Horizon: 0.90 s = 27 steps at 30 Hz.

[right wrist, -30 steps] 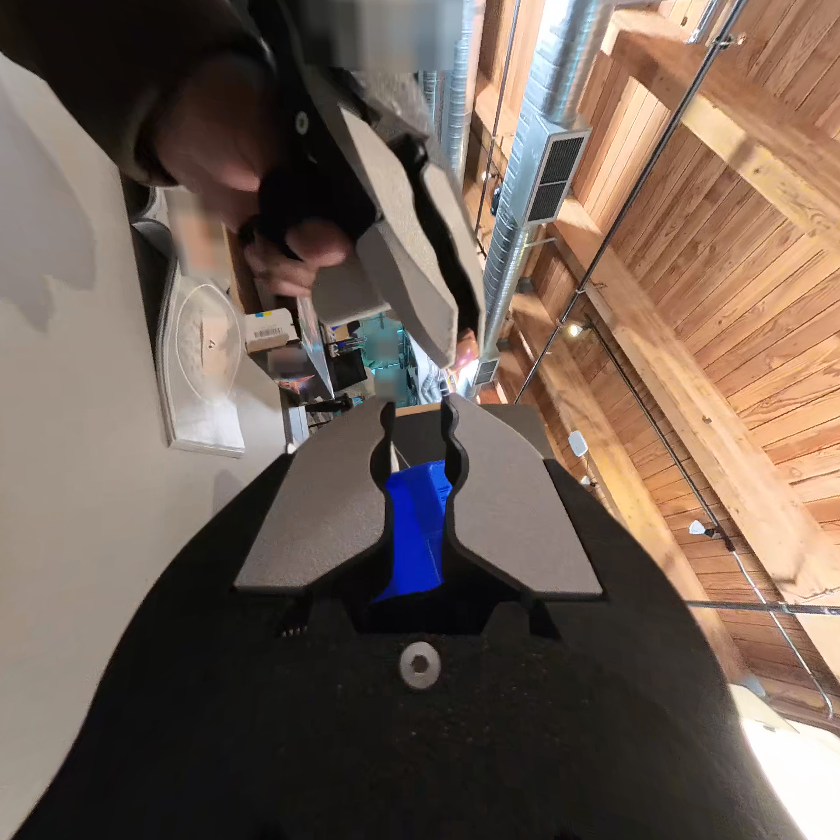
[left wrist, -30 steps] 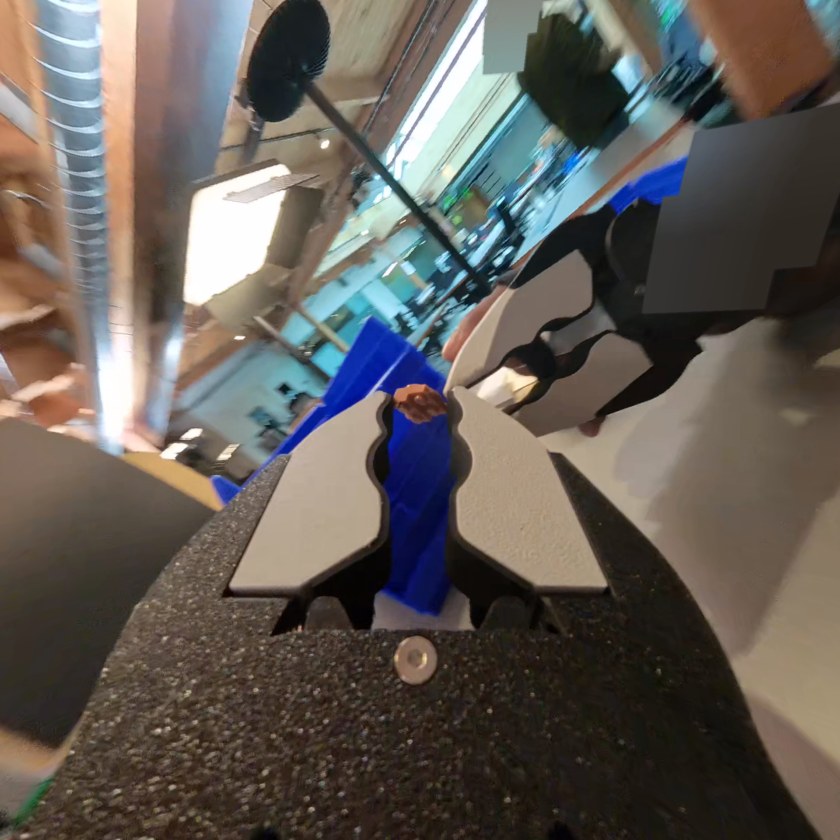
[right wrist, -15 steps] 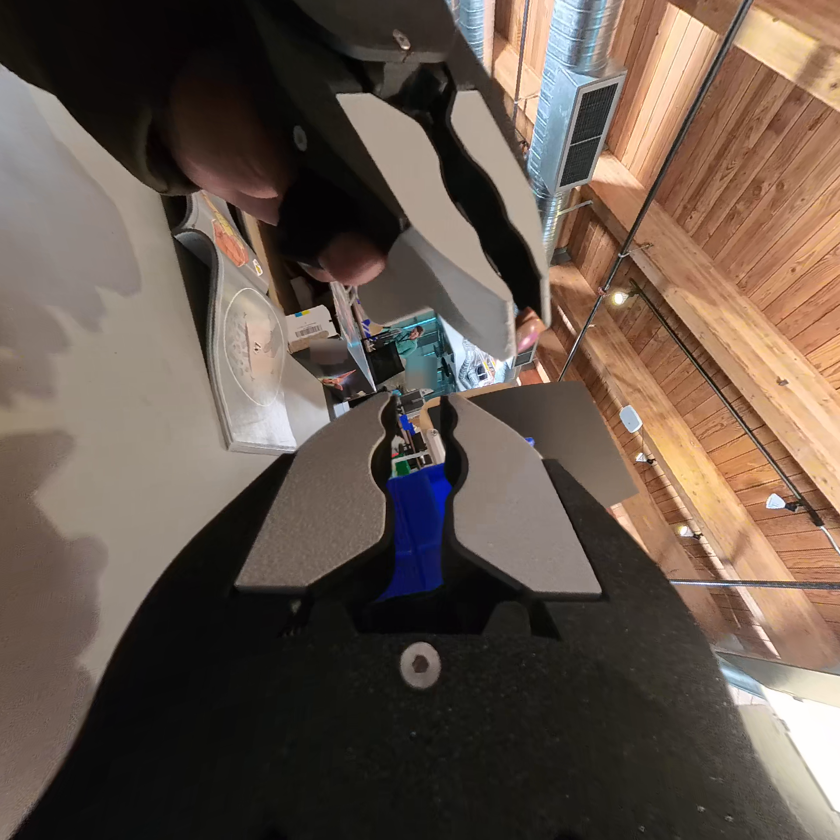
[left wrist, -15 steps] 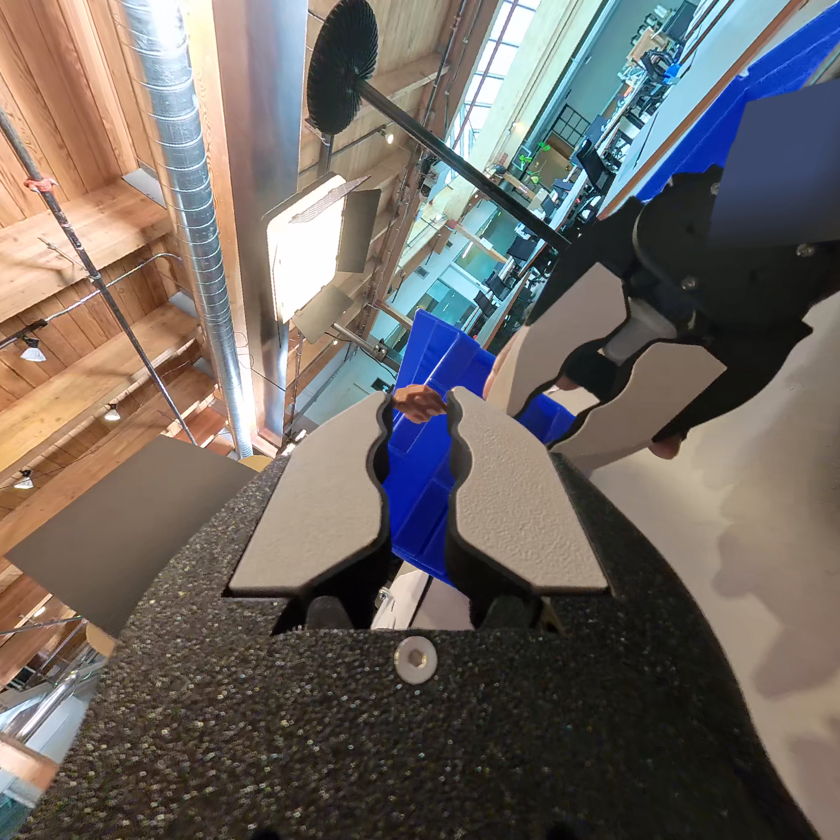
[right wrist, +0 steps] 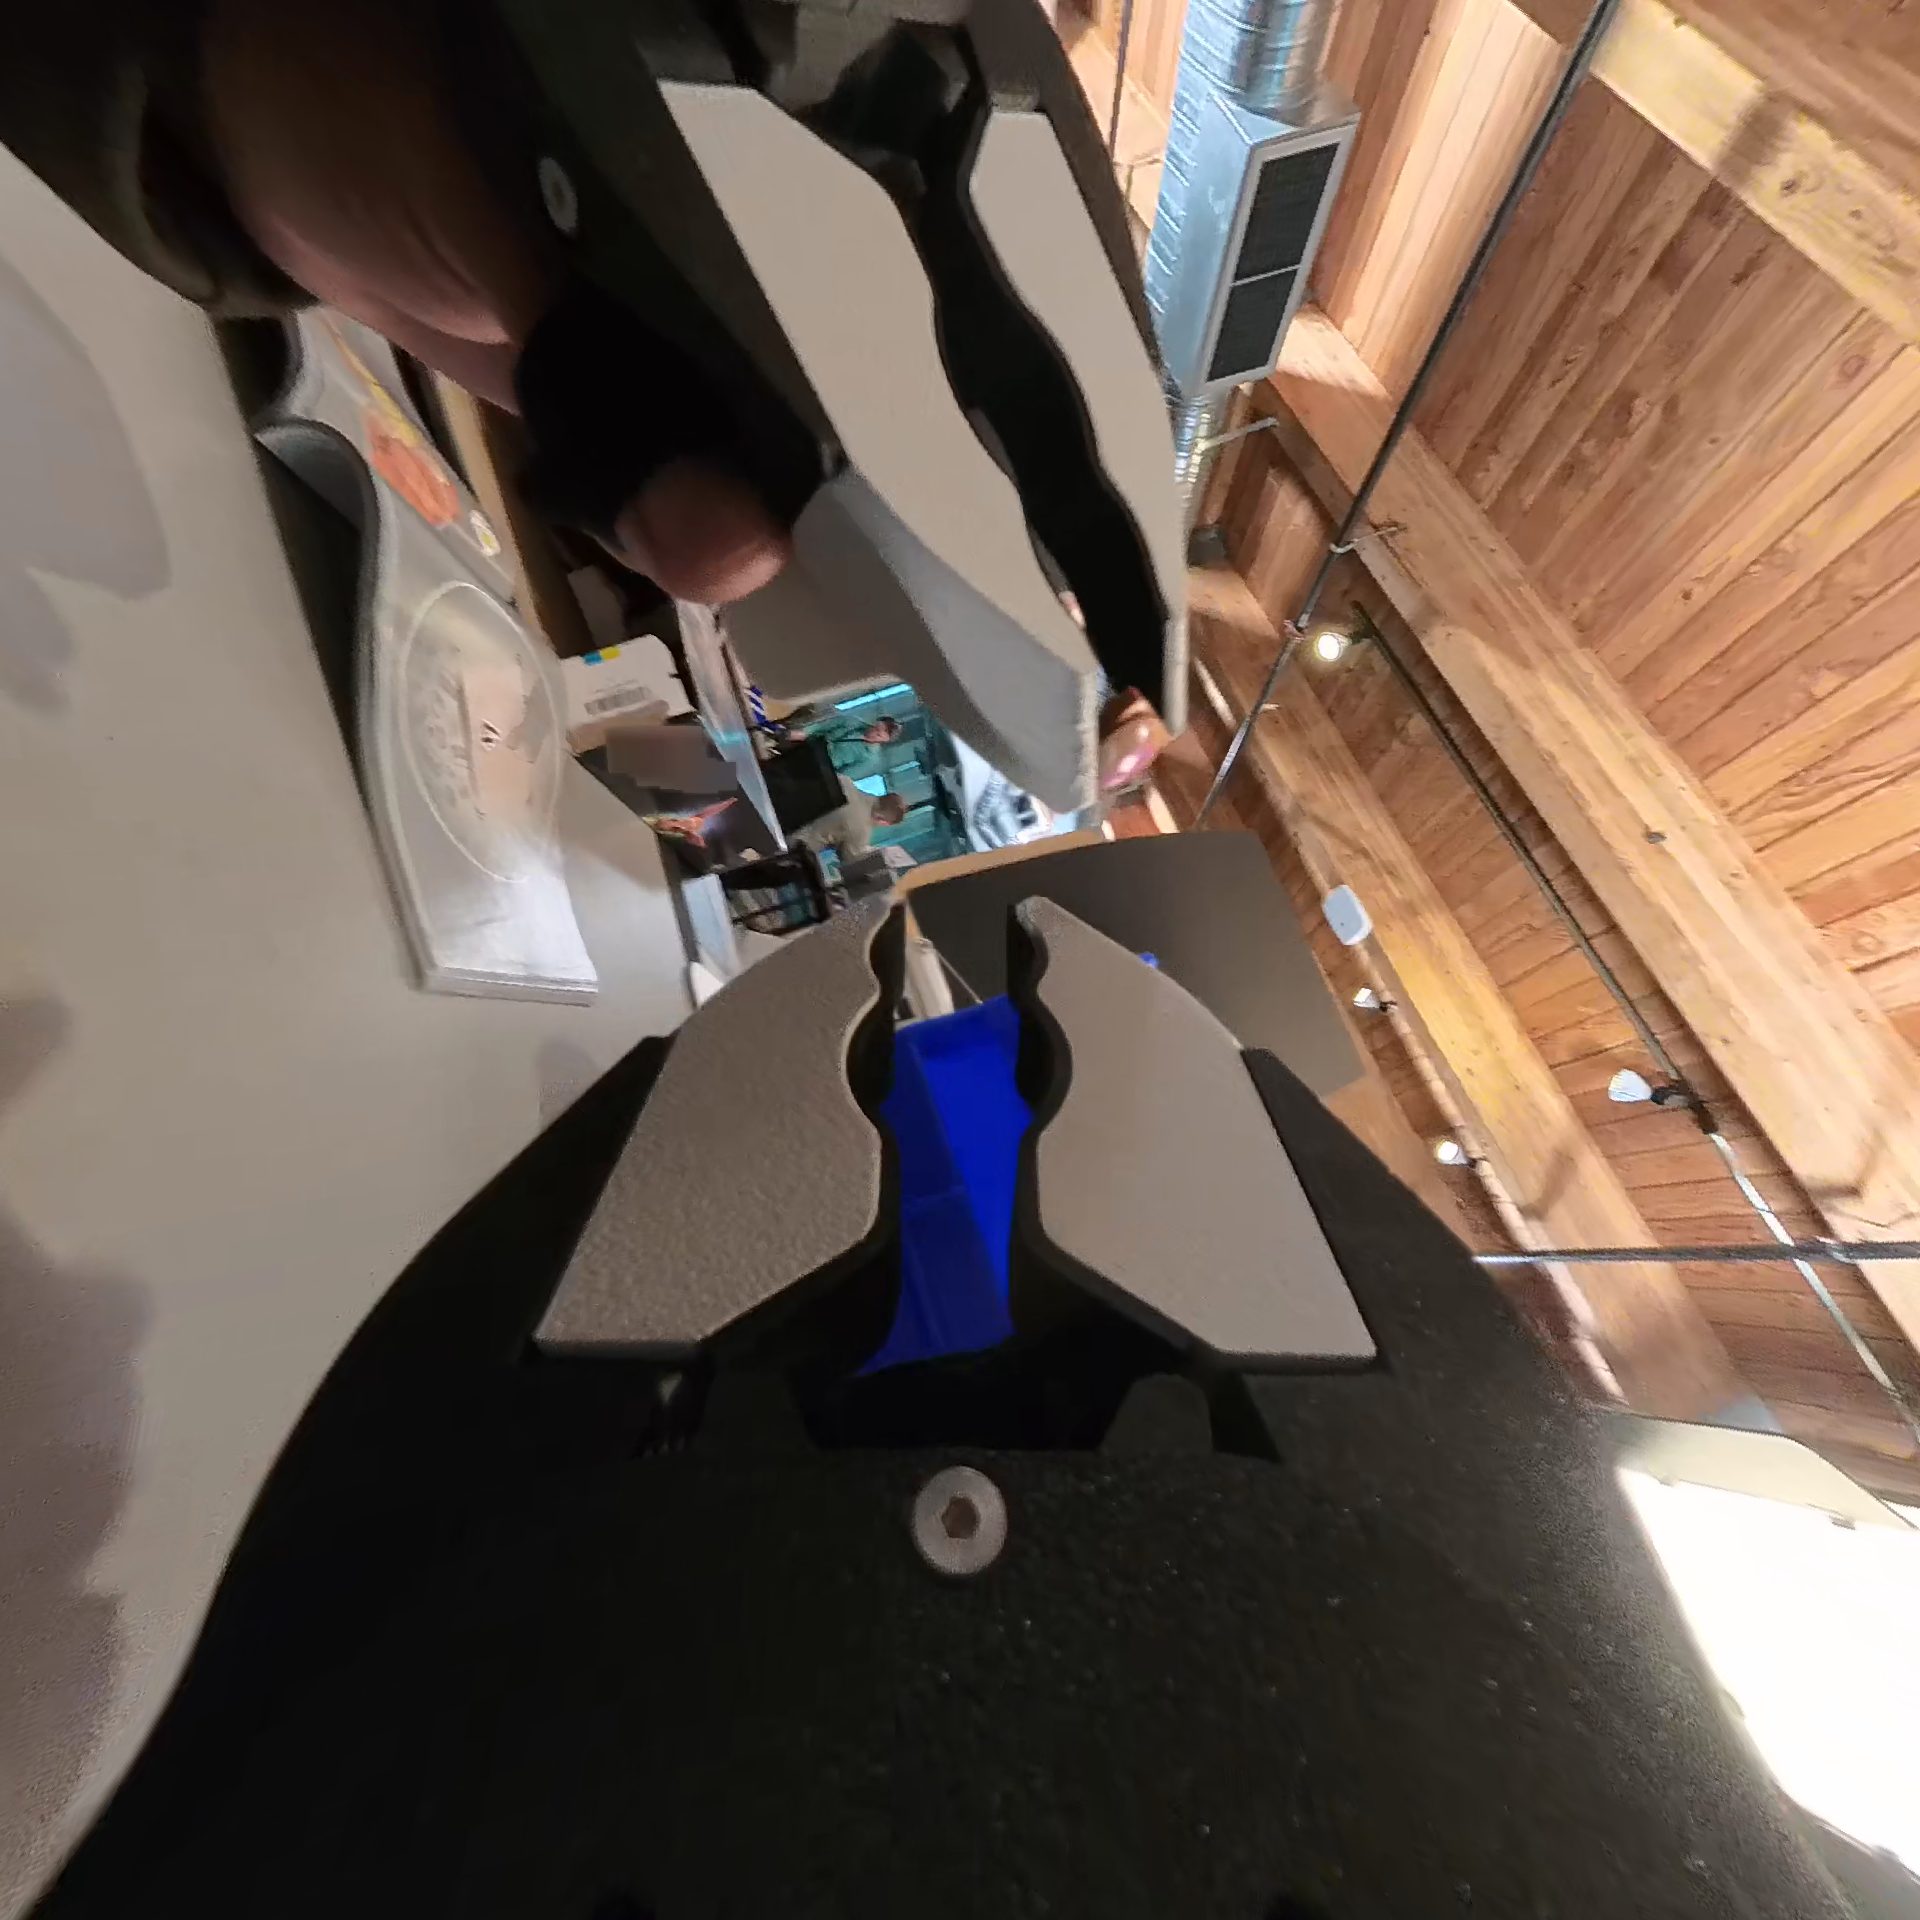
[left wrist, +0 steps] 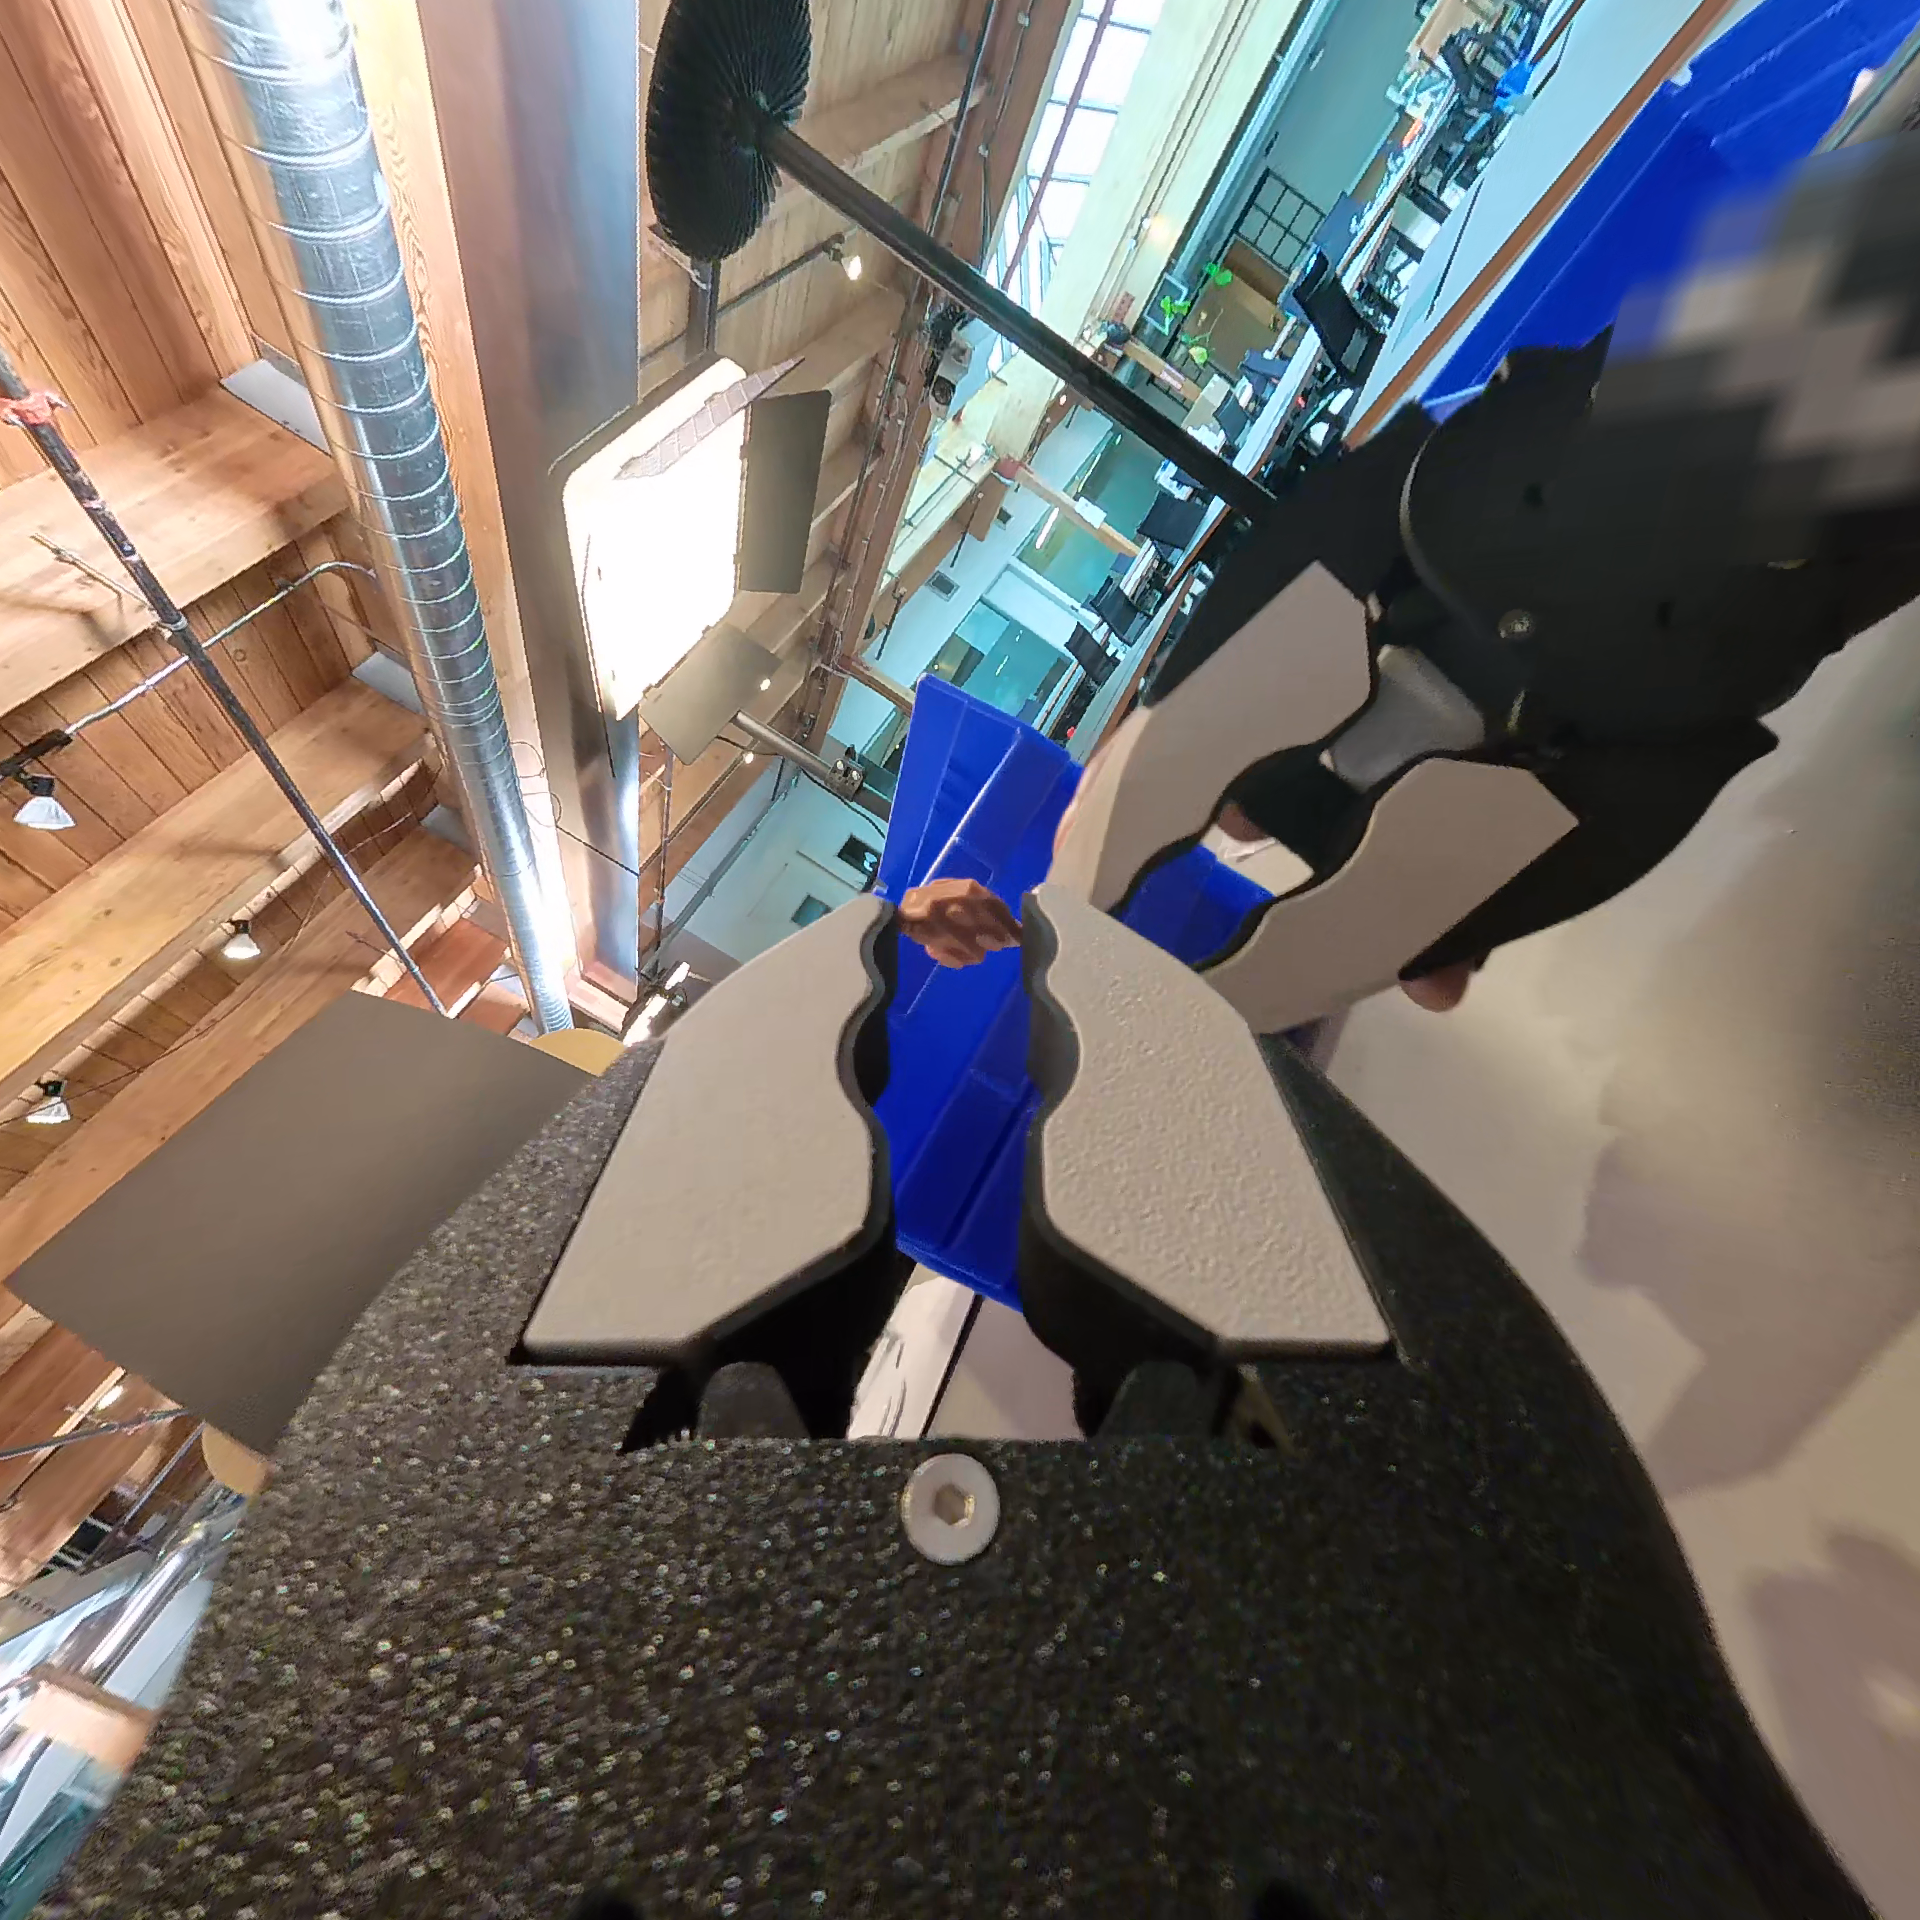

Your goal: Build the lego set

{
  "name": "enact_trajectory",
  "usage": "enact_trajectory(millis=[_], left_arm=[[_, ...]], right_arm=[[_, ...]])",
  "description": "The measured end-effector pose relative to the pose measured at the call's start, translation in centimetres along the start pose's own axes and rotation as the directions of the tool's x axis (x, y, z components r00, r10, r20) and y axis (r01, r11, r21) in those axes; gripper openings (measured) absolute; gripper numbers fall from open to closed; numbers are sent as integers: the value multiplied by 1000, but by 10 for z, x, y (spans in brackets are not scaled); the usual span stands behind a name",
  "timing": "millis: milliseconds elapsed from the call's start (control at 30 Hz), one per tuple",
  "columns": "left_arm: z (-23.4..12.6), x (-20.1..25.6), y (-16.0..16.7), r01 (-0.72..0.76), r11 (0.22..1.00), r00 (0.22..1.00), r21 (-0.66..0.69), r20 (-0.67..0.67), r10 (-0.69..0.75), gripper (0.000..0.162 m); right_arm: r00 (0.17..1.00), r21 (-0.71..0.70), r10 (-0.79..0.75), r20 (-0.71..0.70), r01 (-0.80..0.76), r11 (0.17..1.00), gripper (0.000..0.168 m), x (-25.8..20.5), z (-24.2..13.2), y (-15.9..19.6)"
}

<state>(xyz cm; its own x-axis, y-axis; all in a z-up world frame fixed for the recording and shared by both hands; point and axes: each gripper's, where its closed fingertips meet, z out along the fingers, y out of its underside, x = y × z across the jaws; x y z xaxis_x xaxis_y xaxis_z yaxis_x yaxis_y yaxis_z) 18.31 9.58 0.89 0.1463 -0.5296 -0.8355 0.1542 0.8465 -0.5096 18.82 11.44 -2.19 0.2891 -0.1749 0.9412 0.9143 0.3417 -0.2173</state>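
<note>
The left gripper (left wrist: 956, 925) pinches a small brown piece (left wrist: 954, 933) at its very tips, held up in the air in front of a blue bin (left wrist: 966, 1091) (the white table (left wrist: 1662, 1143) lies off to the right). The right gripper (right wrist: 951, 920) has its fingers nearly together with nothing between them — empty, I judge. The piece looks light, stiff and slick; grip its flat sides, since a tip hold could let it twist.
</note>
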Motion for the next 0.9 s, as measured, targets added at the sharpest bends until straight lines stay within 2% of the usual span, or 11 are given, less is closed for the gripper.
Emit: enact_trajectory(millis=[33,133,367,567,900], left_arm=[[0,0,1,-3,1000,1000,-8,-4,3,22],[1,3,4,10,1000,1000,-22,-29,-11,22],[3,20,7,140,989,974,-53,-175,-147,22],[3,32,9,167,983,950,-77,-253,-182,22],[5,33,13,238,965,929,-112,-264,-259,22]], right_arm=[[1000,-9,-21,-20,21,1000,20,4,0,1],[993,-13,-102,-66,101,995,25,11,-2,0],[969,25,-227,-98,231,973,36,11,-4,-12],[968,40,-238,-79,242,970,31,8,-5,-12],[967,32,-248,-61,251,968,19,4,-5,-9]])
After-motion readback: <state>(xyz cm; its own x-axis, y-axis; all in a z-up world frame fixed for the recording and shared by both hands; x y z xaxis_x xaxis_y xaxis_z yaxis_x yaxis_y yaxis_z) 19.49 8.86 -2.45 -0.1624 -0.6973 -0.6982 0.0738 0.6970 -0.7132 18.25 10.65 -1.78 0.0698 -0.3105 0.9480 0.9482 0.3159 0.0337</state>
